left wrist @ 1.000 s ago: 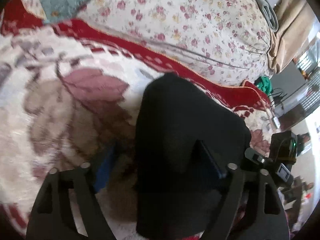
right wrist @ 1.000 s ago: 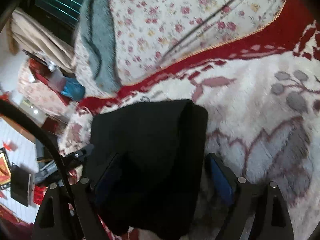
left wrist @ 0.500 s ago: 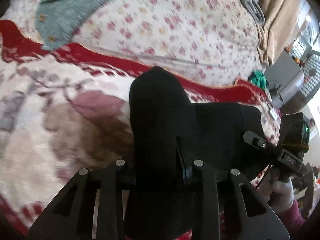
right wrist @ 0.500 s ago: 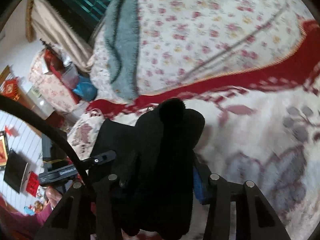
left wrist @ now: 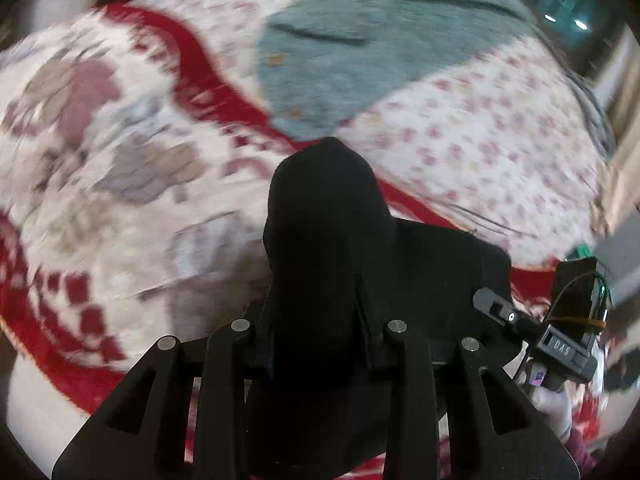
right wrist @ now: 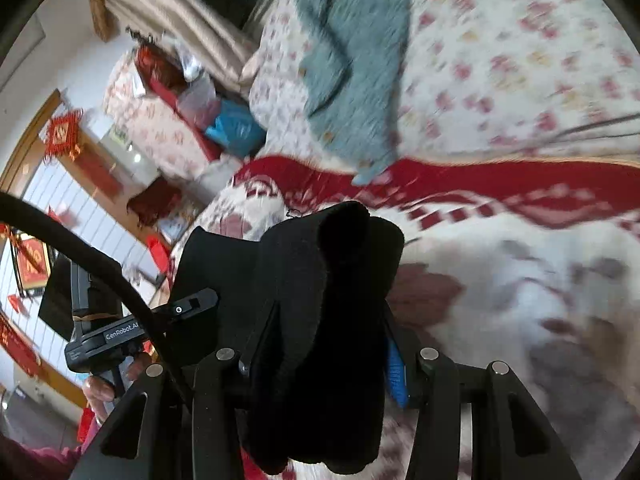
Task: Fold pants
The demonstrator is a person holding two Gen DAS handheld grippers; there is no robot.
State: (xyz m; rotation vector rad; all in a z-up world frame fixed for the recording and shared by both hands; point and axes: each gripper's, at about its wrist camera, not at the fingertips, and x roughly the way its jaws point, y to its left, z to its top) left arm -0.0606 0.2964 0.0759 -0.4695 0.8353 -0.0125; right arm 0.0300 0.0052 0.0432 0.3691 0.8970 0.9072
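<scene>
Both hand-held grippers, left (left wrist: 320, 316) and right (right wrist: 320, 344), are now clamping bunched folds of the black pants (left wrist: 328, 208) and are carrying them across the bed (left wrist: 120, 184), having gone from wide open to partly closed. With thick cloth bulging ahead of each pair of fingers, a layer is likely slipping loose or dragging unevenly, skewing the fold.

The left gripper (left wrist: 320, 320) points steeply downward, its two fingers (left wrist: 256, 344) drawn in and clamped on a bunched fold of the black pants (left wrist: 324, 216). The right gripper (right wrist: 320, 344) tilts down less steeply, its jaws likewise pressed onto a thick wad of the same cloth. Each wrist view shows the other gripper alongside, held in a hand (right wrist: 100, 388) low at the frame's side.
</scene>
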